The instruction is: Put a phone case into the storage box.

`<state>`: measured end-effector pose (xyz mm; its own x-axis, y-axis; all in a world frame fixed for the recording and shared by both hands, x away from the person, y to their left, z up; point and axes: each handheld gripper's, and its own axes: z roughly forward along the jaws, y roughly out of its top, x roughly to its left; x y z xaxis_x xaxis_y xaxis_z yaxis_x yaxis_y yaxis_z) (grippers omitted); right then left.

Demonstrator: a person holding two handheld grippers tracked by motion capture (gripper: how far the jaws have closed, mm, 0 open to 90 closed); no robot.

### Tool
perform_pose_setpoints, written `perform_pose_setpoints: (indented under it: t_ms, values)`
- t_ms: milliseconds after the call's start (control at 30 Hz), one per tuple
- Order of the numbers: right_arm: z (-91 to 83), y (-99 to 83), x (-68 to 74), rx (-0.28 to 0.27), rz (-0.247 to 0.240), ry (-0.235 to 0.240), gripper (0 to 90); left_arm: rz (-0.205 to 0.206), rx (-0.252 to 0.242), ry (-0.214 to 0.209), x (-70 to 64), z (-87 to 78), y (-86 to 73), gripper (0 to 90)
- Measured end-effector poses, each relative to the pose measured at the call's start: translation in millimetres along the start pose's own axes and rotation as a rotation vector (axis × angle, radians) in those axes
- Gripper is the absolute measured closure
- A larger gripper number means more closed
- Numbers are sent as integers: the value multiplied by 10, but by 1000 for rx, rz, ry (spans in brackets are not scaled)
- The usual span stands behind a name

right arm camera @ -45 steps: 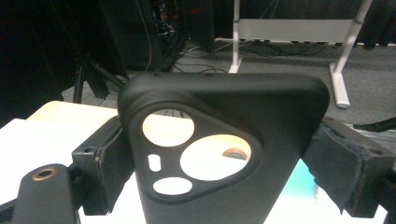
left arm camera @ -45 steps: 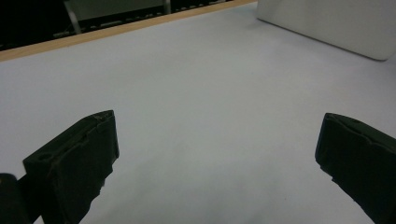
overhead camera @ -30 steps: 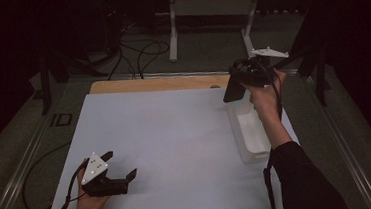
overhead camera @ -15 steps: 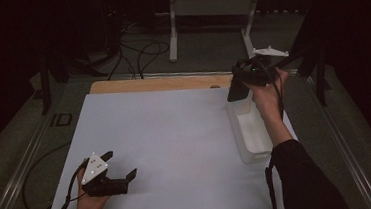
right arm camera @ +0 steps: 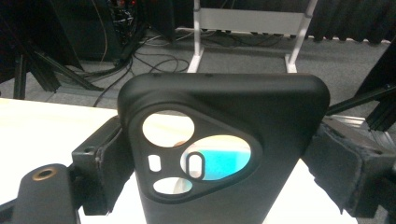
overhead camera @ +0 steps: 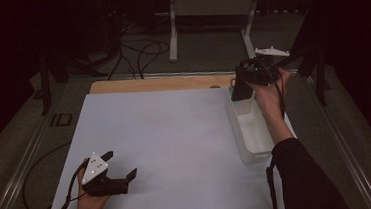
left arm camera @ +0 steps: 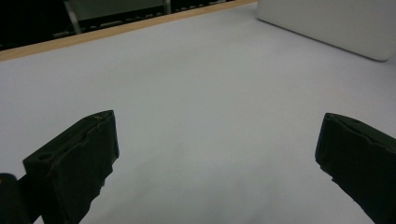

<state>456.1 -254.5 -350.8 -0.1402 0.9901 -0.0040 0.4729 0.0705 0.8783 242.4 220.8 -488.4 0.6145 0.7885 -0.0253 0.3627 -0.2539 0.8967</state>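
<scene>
Phone case [overhead camera: 239,86] above tray [overhead camera: 252,135] at table's [overhead camera: 175,130] right; left tool [overhead camera: 118,166] near-left.

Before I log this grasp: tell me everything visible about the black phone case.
The black phone case looks like matte, smooth plastic or rubber with rounded corners. Its camera panel has two large round cutouts, a smaller one and two small slots, all see-through. It stands upright, clamped at its sides by the right gripper, held above the far end of the white tray.

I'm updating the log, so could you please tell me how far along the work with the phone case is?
Done: the right tool has gripped the black rubbery phone case and holds it above the far end of the white plastic tray. In hand: carrying it. Left: setting it down, though I cannot tell where. The left tool rests open on the white table mat.
</scene>
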Motion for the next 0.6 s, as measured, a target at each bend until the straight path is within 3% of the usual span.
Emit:
perform_pose_setpoints:
  t_ms: [600]
  values:
    - [157, -143, -41, 47, 10, -28, 141, 0, 0, -1, -2, 3, -1, 3]
